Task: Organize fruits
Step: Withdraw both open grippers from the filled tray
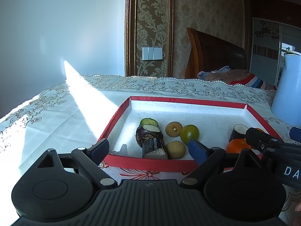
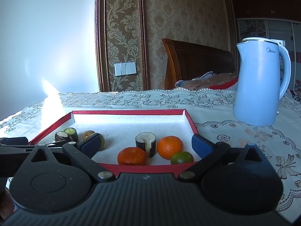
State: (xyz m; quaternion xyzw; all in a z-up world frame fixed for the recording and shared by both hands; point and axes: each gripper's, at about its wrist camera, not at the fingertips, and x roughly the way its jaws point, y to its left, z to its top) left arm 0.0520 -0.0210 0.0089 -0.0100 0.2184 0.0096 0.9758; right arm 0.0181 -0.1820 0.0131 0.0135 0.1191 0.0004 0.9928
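Nearest in the left wrist view we see the left gripper low in the frame, jaws spread wide, nothing between the pads, released. Its tips sit over the near red rim of the tray. Just past the tips, centre of frame: a dark sugarcane piece lying on its side, a brown round fruit beside it, a green-yellow fruit behind that, a halved brown fruit, and further left a dark bulb-like piece with a green cut piece touching its back. At right edge the right gripper pokes in, partly hiding an orange.

In the right wrist view the right gripper is also released, jaws wide, empty. Between its fingers, lower centre: one orange, an upright sugarcane stub, a second orange, and a green citrus against the near rim. All fruit lies inside the tray.

Farther back: lace tablecloth, pale blue kettle upper right on the cloth, well apart from the tray. Behind, wooden headboard and wall switch.
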